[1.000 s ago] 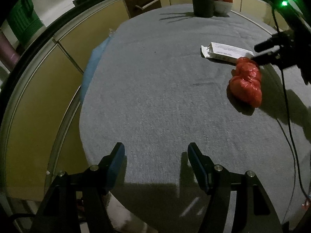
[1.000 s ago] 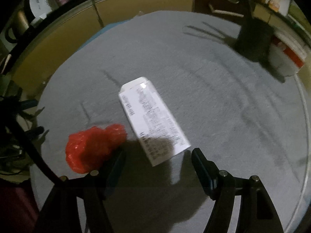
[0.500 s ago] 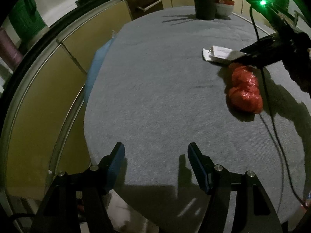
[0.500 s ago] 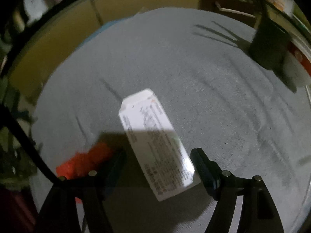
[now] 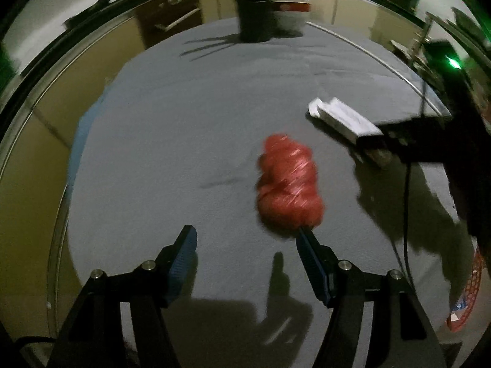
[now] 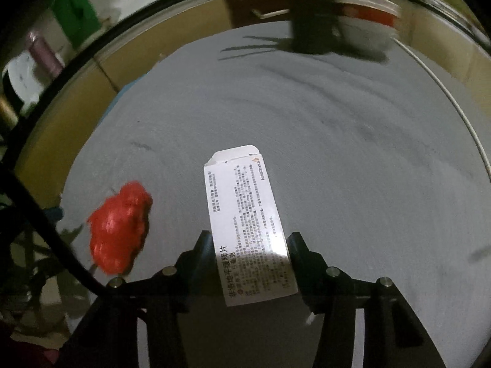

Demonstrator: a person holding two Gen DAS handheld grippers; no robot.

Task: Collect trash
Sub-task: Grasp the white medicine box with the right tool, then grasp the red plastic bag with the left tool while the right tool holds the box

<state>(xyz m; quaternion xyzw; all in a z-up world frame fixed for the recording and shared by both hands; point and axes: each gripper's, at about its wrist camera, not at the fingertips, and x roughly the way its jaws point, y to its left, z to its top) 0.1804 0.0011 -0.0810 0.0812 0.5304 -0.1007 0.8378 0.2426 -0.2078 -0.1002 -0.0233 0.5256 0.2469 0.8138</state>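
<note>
On the left, the left tool [image 5: 245,242] stands with its blue pads apart and nothing between them, its right pad just short of the crumpled red plastic bag [image 5: 288,181] lying on the grey cloth-covered tabletop [image 5: 172,141]. To the right, the right tool [image 6: 250,245] has just been closing and now appears clamped on the near end of the flat white printed cardboard box [image 6: 248,220], which looks slightly raised. Collecting has barely begun, I judge: one piece gripped, the bag untouched, nothing binned. A second ago the left tool was well away from the bag, and the box lay loose between open pads.
</note>
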